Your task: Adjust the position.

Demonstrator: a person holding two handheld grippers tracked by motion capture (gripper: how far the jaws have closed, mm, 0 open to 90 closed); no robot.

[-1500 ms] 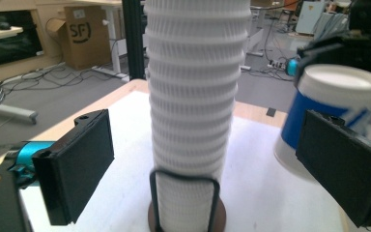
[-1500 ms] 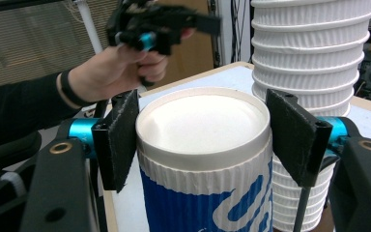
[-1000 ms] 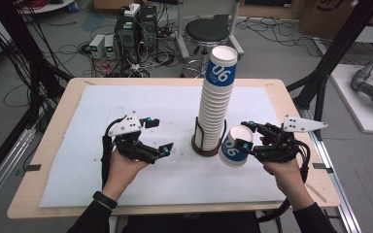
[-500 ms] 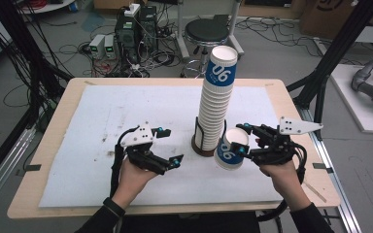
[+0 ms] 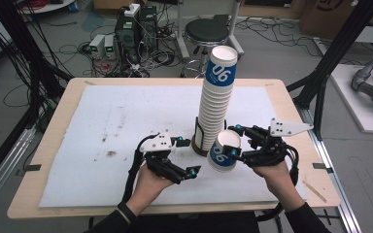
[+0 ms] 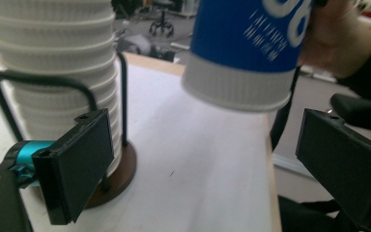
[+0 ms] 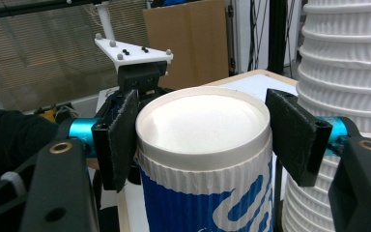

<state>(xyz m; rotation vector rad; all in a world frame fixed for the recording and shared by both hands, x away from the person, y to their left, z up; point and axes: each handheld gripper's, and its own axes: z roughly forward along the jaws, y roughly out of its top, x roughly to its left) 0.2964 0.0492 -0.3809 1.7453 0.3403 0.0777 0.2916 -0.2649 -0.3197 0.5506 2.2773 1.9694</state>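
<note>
The right gripper (image 7: pixel 200 137) has its jaws clenched on a loose paper cup (image 5: pixel 223 151), tilted just beside the cup stack (image 5: pixel 214 104) above the tabletop (image 5: pixel 126 111). The left gripper (image 6: pixel 203 159) arrives with jaws released — a careless nudge could topple the stack or crush the cup.

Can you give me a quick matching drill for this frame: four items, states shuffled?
Items:
1. single cup
2. cup stack
3. left gripper
4. stool

States:
A. open, jaws on nothing
B. on the floor behind the table
C. upright in a wire holder on the table
D. clamped in the right gripper, lifted off the table

Pairs: 1-D, 2-C, 3-A, 4-B
</note>
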